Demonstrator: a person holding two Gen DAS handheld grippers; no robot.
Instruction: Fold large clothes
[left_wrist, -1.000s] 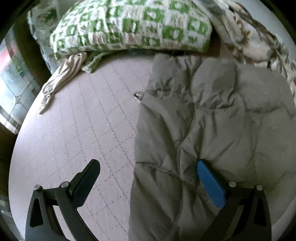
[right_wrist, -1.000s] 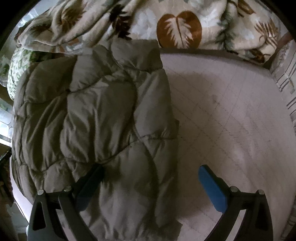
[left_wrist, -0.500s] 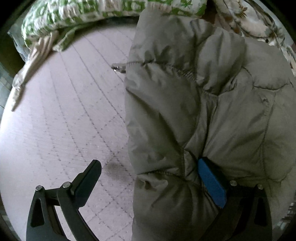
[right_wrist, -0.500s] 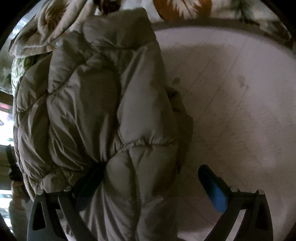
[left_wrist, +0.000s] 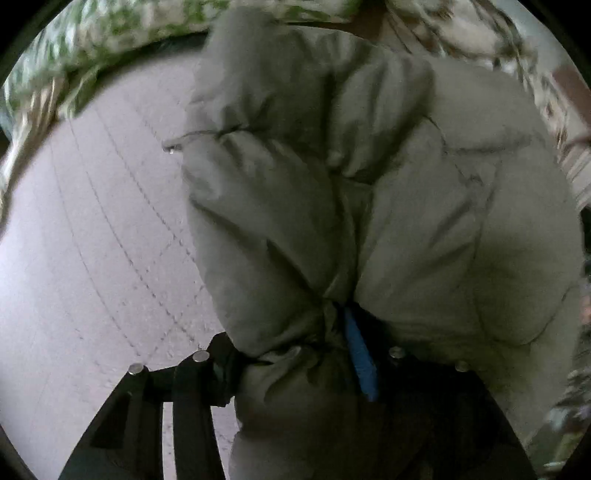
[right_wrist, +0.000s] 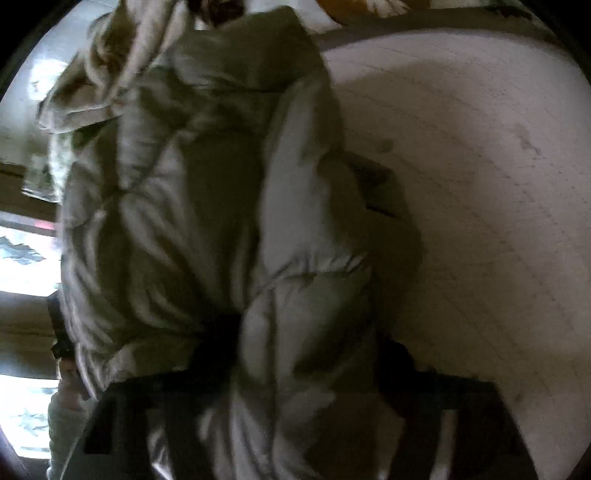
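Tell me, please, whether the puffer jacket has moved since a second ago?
Yes. The puffer jacket has bunched up and risen off the quilted mattress, now reaching over the green pillow; both grippers have shut on it.

Both grippers now clamp the puffer jacket (left_wrist: 388, 206), where 1 s ago they sat wide open over it. Left gripper (left_wrist: 291, 354) pinches a bunched fold, blue pad mostly buried. Right gripper (right_wrist: 306, 369) closes on fabric too, jaws hidden by it. Jacket is lifted off the mattress (left_wrist: 92, 240) and fills both views; bedding at top is nearly out of frame, blurred.
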